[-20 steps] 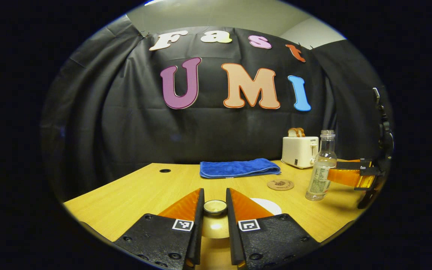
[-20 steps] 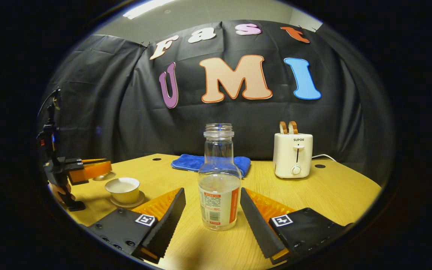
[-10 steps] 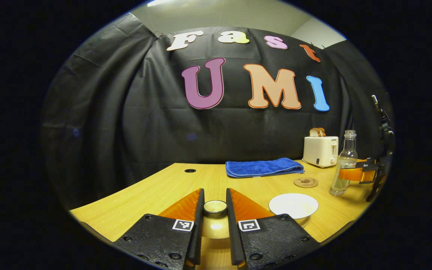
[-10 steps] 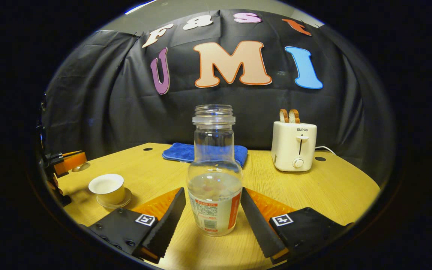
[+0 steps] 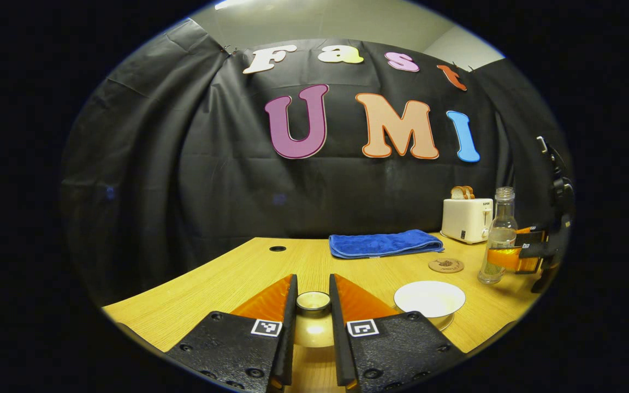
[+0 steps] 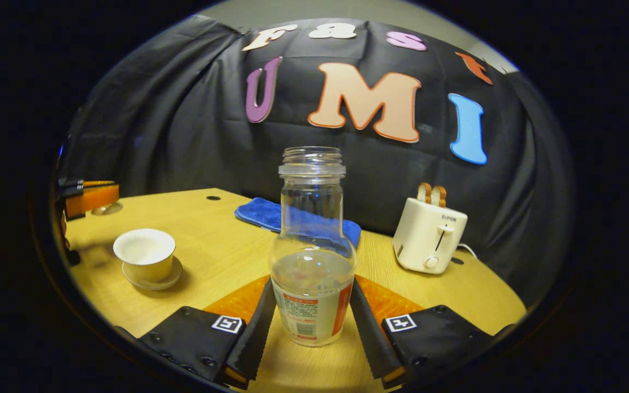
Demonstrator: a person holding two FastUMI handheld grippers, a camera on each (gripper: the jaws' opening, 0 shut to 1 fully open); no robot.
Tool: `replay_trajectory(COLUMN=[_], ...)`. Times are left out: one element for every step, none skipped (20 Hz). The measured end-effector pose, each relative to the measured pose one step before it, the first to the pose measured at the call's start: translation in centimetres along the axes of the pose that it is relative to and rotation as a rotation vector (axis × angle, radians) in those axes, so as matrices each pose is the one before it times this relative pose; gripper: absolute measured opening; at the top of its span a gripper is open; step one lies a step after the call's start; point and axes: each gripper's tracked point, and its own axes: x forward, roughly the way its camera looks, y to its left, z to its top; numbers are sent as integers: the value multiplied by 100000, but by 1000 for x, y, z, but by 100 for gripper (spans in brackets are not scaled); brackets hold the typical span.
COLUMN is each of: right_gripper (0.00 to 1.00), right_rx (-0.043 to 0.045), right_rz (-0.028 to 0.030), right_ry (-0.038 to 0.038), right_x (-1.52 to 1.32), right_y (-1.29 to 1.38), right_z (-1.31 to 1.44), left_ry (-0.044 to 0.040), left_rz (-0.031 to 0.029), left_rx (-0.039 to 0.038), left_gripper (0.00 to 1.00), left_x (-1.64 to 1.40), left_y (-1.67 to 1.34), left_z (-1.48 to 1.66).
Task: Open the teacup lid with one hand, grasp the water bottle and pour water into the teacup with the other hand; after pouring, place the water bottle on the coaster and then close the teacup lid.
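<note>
**Mia:** When the right claw (image 6: 310, 327) squeezed the water bottle (image 6: 312, 262), where was the bottle?

**Ben:** It stood between the two fingers, which pressed on its label from both sides. In the left gripper view it was near the right edge of the desk (image 5: 227, 278). I could not tell if it was off the desk yet. It had no cap, and some water sat in the bottom half.

**Mia:** And the left claw (image 5: 313, 305)?

**Ben:** It was closed on the knob of the teacup lid (image 5: 313, 301). It held the lid off to the side, away from the teacup (image 6: 144, 254).

**Mia:** So the cup was open?

**Ben:** Yes. It sat on its saucer (image 6: 152, 277) near the front edge of the desk, in the left part. I think pouring was the next job.

**Mia:** What could go wrong?

**Ben:** The bottle looked smooth and round. If the claw held it too loosely, it might slip when tipped. The cup was small too, so a fast tip could splash water on the desk.

**Mia:** Anything else?

**Ben:** The coaster (image 5: 446, 265) was small, lying just in front of the blue cloth (image 5: 383, 243) near the toaster (image 6: 428, 240). If the bottle landed on its edge, it could wobble. The lid knob was tiny, so the lid might drop.
</note>
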Motion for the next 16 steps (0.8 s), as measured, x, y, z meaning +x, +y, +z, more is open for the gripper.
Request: replay_trajectory(right_gripper=[80,80,79,79,79,79,79,78,78,78,80,79,79,79,79,78], right_rx=[-4197,-4191,-5218,-5695,-5516,-4971,-4017,-3905,-3846,-4076,-4123,-4645,-4359,-4084,-3784,-3566], right_rz=[146,-476,-1359,-1425,-870,-596,-489,-269,-308,-143,-773,-537,-56,378,345,262], right_ry=[499,-37,81,82,-76,277,-293,-607,193,-281,-642,-552,-719,-459,101,-267], right_x=[20,-15,7,55,-96,-62,65,-15,-4,-18,11,61,124,41,188,20], right_y=[-93,6,-124,-292,103,-26,-20,-7,133,69,-14,15,130,242,58,63], right_z=[-99,339,222,277,-31,165,148,345,213,233,338,309,230,238,182,302], left_ry=[-5,25,-30,-22,42,-35,7,-13,-8,76,-84,38,48,-23,52,-42], left_rz=[-20,-12,-47,-27,-88,-153,-44,-23,-9,-3,5,31,197,-7,14,-2], left_rx=[-6,21,-21,-18,4,-38,5,-5,-14,-1,-25,22,14,-19,-11,-27], left_gripper=[29,29,29,29,29,29,29,29,29,29,29,29,29,29,29,29], left_x=[18,13,-16,41,-40,1,-14,22,-29,2,33,-48,-9,24,-3,33], left_y=[-1,-55,-2,48,-13,12,-48,44,14,20,-16,73,12,-48,11,21], left_z=[55,-156,48,-27,102,-53,54,-77,1,-5,89,-12,37,-122,23,-12])
